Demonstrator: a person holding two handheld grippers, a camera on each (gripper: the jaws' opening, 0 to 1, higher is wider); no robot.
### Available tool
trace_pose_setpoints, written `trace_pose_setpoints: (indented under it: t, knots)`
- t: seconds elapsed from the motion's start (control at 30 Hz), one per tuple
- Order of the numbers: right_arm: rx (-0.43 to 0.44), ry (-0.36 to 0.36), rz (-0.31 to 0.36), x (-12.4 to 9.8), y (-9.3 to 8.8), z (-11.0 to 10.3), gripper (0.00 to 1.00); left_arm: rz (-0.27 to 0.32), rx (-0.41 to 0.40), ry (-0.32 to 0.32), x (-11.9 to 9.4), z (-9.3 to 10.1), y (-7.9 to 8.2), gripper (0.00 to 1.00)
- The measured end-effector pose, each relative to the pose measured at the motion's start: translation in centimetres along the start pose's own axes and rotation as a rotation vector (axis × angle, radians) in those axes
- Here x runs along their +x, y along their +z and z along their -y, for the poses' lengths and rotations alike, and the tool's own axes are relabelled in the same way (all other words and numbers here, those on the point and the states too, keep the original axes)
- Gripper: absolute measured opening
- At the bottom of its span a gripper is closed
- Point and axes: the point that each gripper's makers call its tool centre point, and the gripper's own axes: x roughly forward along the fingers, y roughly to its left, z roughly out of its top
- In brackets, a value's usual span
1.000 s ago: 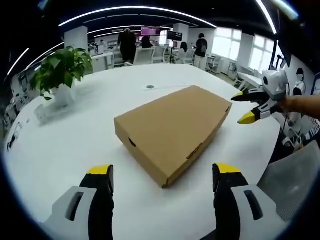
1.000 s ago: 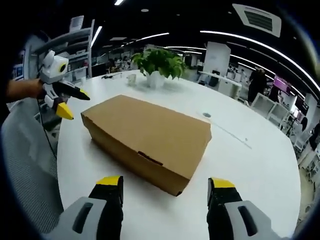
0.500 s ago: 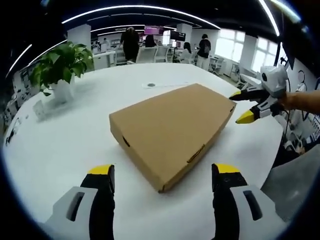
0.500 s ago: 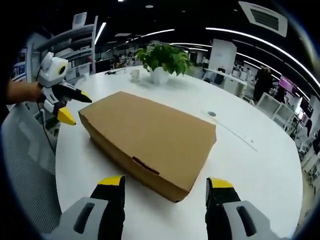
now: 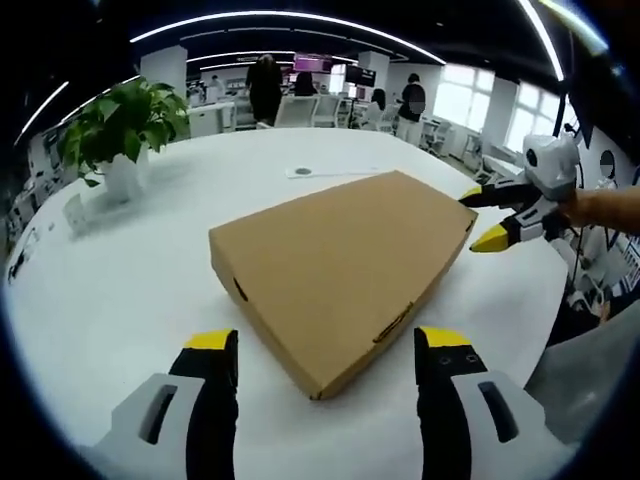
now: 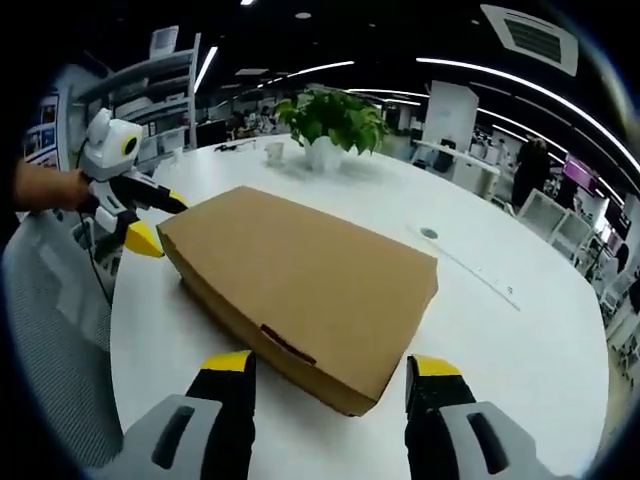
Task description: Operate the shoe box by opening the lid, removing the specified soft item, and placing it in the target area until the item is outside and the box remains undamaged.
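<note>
- Centrally in the left gripper view, the closed brown box [image 5: 340,270] lies flat on the white table [image 5: 120,290], one corner pointing down between the left gripper's [image 5: 325,350] yellow-tipped jaws, which stand wide apart and hold nothing.
- At the right edge of that view the right gripper [image 5: 490,218] sits just beside the box's far corner, jaws parted, held by a hand [image 5: 600,208]; touching or not, I cannot tell.
- A plant [image 5: 120,125] in a white pot stands at upper left, and people stand among desks along the top.
- In the right gripper view the box [image 6: 300,275] fills the middle, lid shut, its near corner low between the right gripper's [image 6: 330,365] spread, empty jaws.
- At left in that view the left gripper [image 6: 150,220] is close against the box's far corner, jaws apart.
- The plant [image 6: 325,120] stands at top centre, beyond the box.
- A grey chair [image 6: 50,340] shows at lower left.
</note>
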Motion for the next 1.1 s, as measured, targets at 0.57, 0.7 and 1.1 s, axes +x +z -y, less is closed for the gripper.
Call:
trace_pose_setpoints:
  t: [0.57,0.7,1.1]
  knots:
    - [0.016,0.021,-0.022,0.6,-0.5,0.3,0.50,0.000,0.006,-0.010,1.0,0.4,0.5,0.68]
    - [0.025,0.018,-0.018,0.5,-0.5,0.2,0.50,0.001,0.017,-0.015,0.9,0.5,0.4,0.66]
    - [0.085,0.009,0.003,0.3,-0.5,-0.5,0.48,-0.030,0.139,0.003,1.0,0.0,-0.3,0.64]
